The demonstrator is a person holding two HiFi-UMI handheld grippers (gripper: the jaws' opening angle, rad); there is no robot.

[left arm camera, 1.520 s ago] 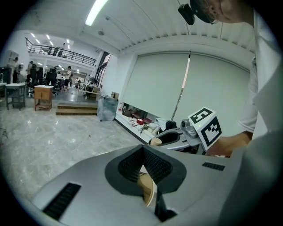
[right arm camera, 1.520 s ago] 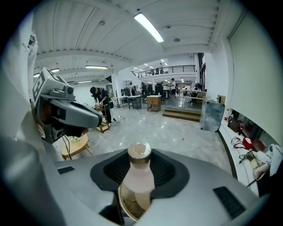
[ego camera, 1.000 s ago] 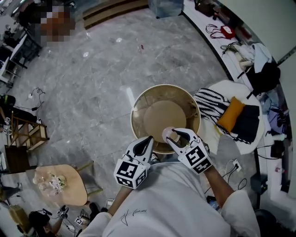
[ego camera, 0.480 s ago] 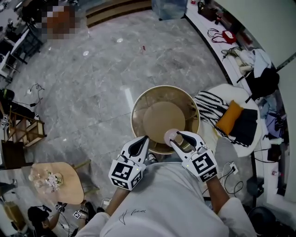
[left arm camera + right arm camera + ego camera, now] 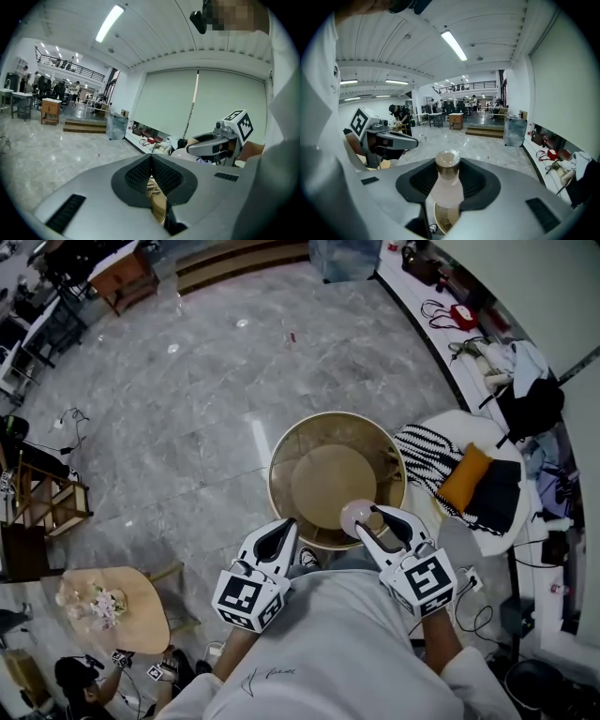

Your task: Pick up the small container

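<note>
Marble floor (image 5: 187, 409) w/ a round table (image 5: 277, 456) in the middle. Left gripper (image 5: 284, 529) was clamped shut on nothing, idle. Right gripper (image 5: 375, 521) squeezed the container (image 5: 354, 516) by its body, cap up, over the table's near rim. Pickup looked basically done imo. Next move just needed a steady grip, no tilting.

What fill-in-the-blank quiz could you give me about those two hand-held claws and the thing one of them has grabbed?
1. The right gripper is shut on a small ____ container with a shiny cap.
2. The left gripper holds nothing; its two jaws are pressed ____.
3. Below both grippers stands a table whose top is ____ in shape, with a raised rim.

Missing words: pink; together; round
</note>
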